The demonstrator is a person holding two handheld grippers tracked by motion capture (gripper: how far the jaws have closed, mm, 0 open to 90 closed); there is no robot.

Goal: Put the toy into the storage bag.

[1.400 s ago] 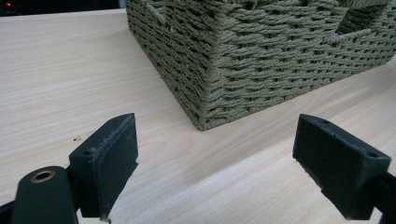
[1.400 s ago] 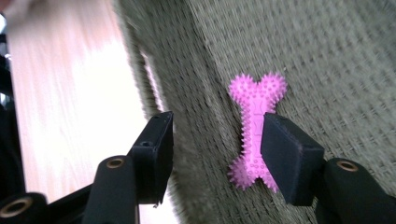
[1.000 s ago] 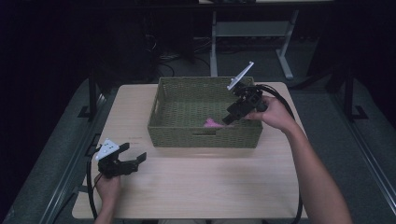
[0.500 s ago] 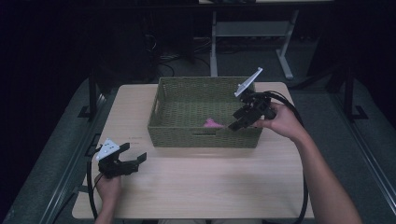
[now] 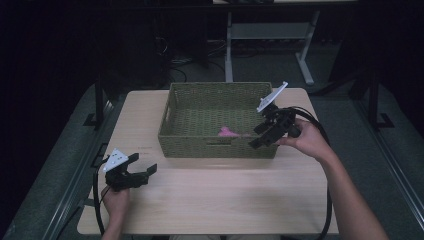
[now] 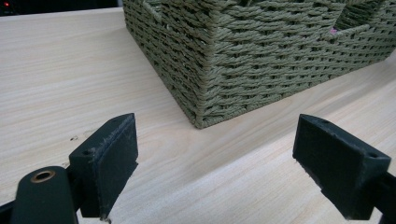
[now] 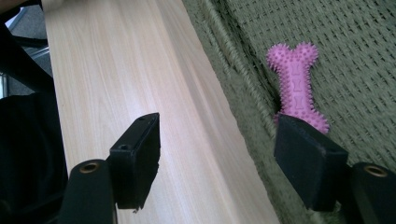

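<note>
high view: a green woven basket [image 5: 220, 150] sits mid-worktop [image 5: 220, 200], toward the far edge. a pink bone toy [image 5: 227, 132] lies on the basket floor near the front wall, right of centre. the right gripper [image 5: 261, 136] hangs over the basket's front right corner, its fingers spread and just now opening wider, nothing between them; the toy is just to their left, apart from them. the left gripper [image 5: 145, 167] rests on the near left of the worktop, well apart from the basket, fingers spread and holding nothing. bare wood runs wide in front of the basket and between the two hands. past the far edge the room is dark, with a grey desk frame [image 5: 270, 35] and cables hard to make out.

left gripper view: the fingers [image 6: 109, 163] stand wide apart low over the wood, with the basket's corner [image 6: 205, 84] ahead between them, not touching. a speck of pink [image 6: 333, 31] shows through the handle slot at the top right; the basket's top is cut off.

right gripper view: the fingers [image 7: 310, 163] straddle the basket's front wall [image 7: 233, 93], one over the worktop [image 7: 121, 70], one inside the basket. the toy [image 7: 296, 88] lies flat on the weave beyond the inner finger, which hides its near end; whether they touch i cannot tell.
</note>
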